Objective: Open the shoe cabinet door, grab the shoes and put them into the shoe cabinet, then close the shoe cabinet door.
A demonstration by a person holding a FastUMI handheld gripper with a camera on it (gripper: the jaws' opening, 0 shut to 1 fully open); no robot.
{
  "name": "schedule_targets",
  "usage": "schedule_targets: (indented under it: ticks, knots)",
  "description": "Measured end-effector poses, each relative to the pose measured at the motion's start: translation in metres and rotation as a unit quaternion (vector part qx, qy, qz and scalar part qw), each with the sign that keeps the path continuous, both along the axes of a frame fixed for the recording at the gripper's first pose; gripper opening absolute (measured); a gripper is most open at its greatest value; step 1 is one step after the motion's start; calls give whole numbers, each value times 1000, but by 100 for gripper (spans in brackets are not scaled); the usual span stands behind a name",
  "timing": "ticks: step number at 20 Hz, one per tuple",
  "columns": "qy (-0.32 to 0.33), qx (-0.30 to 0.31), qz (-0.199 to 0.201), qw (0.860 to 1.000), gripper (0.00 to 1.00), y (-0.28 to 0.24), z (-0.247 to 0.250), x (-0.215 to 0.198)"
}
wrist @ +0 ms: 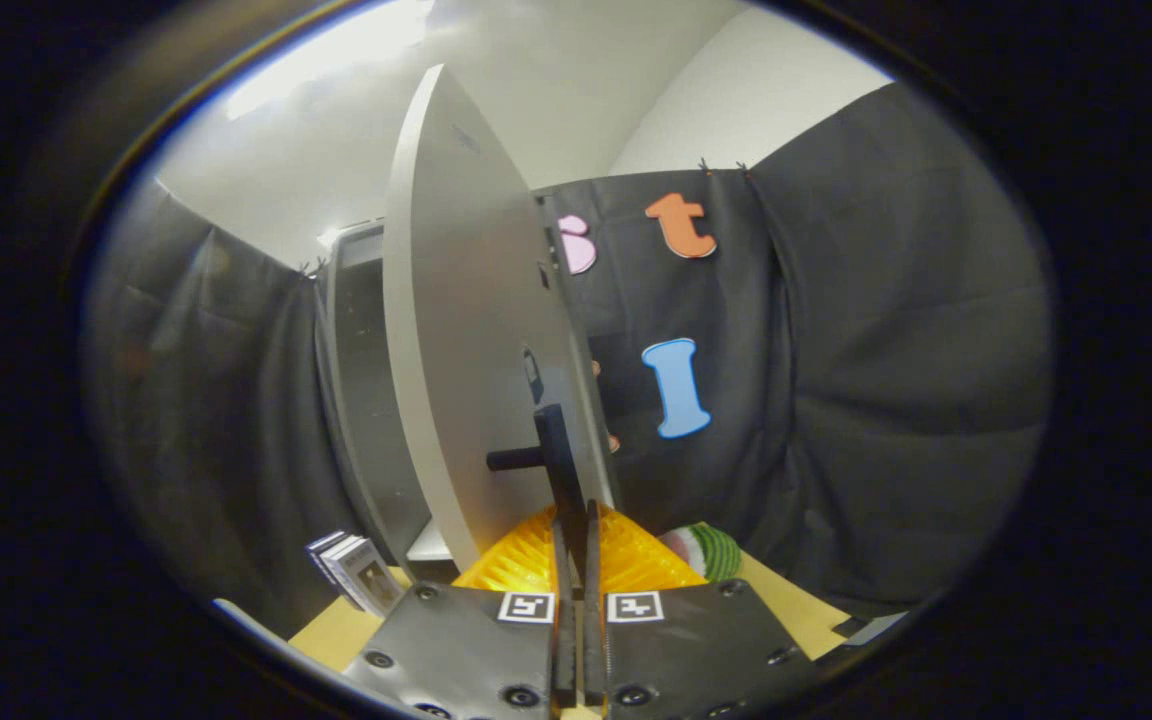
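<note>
The tool [576, 520] is clenched on the black bar handle [554, 455] of the pale grey flat cabinet door [456, 330], swung edge-on; open room lies right, above the wooden desk [786, 600].

The shoe cabinet door [456, 330] is pale grey and stands swung open, edge-on. Its dark handle [554, 455] sticks out low down, right above the two fingers.
</note>
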State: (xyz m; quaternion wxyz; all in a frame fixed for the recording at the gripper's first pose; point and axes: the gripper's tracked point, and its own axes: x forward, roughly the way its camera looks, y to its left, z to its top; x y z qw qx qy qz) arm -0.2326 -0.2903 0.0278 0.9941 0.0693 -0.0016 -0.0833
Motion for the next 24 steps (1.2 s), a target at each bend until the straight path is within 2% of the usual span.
schedule_targets:
  ticks: [4, 16, 24]
  knots:
    - [-4, 2, 2, 1000, 3, -29, 6, -5]
    - [7, -16, 36, 999, 2, -68, 8, -4]
    - [-20, -26, -10, 999, 2, -102, 20, -43]
